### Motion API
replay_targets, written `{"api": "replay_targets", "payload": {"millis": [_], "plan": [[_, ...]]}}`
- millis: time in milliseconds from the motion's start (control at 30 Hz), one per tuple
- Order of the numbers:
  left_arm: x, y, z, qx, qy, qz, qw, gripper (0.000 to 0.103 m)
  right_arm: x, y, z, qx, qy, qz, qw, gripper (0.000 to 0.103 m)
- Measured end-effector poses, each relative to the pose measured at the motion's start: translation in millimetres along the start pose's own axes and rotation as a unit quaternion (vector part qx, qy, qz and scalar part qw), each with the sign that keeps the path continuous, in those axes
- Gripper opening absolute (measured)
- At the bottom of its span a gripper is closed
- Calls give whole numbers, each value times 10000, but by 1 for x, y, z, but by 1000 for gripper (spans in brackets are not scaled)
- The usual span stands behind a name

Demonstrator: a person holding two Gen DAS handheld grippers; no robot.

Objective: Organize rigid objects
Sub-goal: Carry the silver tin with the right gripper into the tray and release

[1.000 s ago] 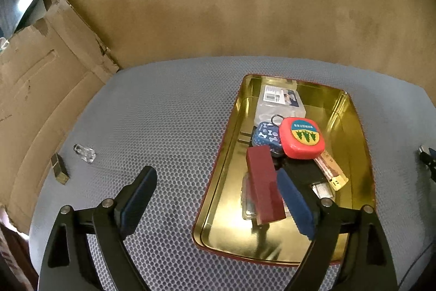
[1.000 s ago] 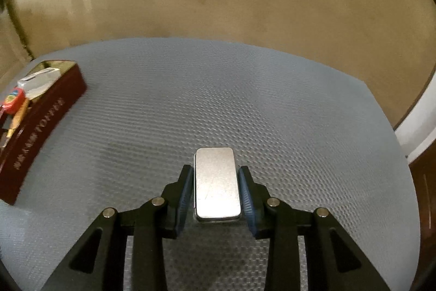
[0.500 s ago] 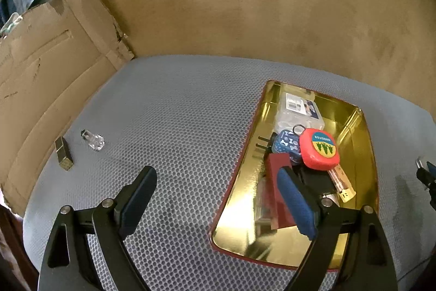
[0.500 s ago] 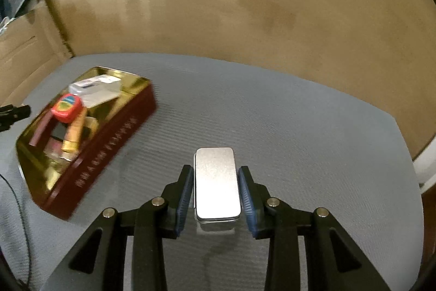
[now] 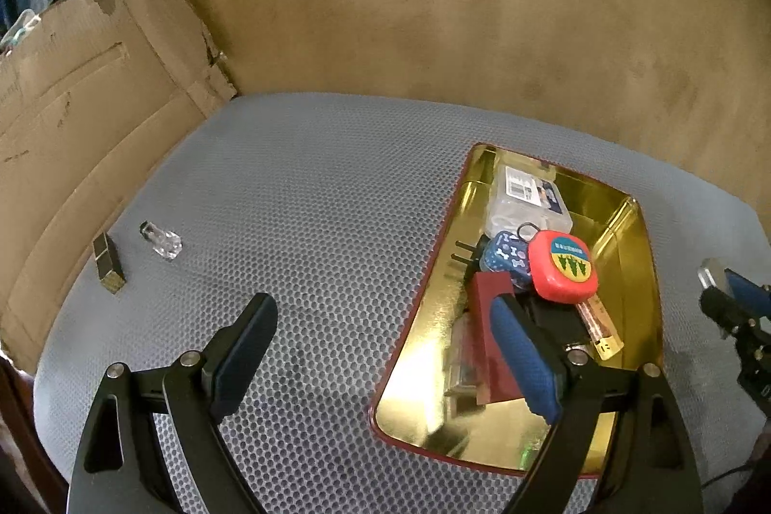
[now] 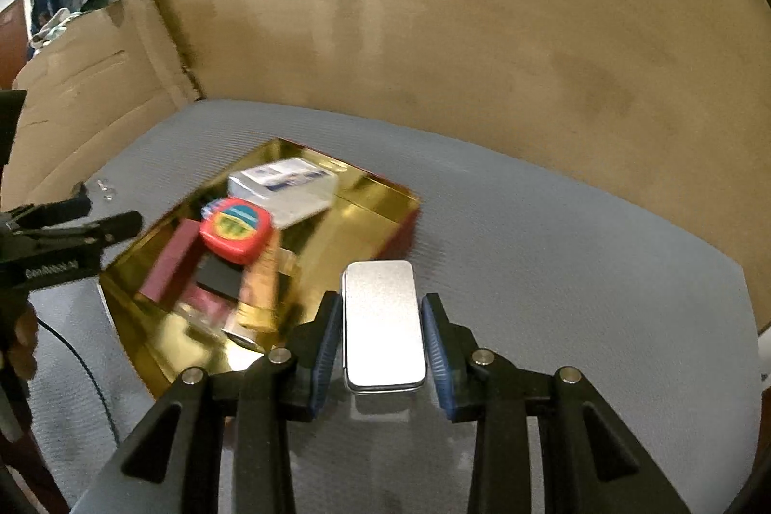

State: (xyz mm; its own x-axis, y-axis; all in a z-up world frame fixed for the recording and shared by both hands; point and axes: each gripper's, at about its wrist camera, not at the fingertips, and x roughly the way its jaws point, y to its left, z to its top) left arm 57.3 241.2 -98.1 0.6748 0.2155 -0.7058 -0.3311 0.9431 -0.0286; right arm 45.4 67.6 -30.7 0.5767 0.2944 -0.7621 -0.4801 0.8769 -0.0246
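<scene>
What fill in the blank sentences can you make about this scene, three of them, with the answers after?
1. The right hand-held gripper holds a silver ____.
2. The gold tray sits on a gray ____.
3. The left hand-held gripper holds ____.

Missing words: tin; mat; nothing

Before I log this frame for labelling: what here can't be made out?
- Items at the gold tray's near end: smeared by motion blur, right wrist view.
- Maroon box: lower part behind the left gripper's finger, left wrist view.
- Silver tin: underside and contents unseen.
- Tape measure print: too small.
</scene>
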Motion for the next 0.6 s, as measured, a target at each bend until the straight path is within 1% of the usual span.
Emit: {"api": "replay_targets", "payload": {"millis": [100,267,400,600], "plan": [[0,2,0,-4,-25,59,10000,88,3,16,8,-58,-6,108,9999,34],[0,4,2,-46,-13,11,10000,88,15,40,18,-164,89,240,9995,34],[1,5,2,-62,-2,2,10000,88,28,51,22,-136,192,291,9993,34],[2,6,2,-77,25,-16,10000,88,52,64,30,-104,343,161,9992,34]]}}
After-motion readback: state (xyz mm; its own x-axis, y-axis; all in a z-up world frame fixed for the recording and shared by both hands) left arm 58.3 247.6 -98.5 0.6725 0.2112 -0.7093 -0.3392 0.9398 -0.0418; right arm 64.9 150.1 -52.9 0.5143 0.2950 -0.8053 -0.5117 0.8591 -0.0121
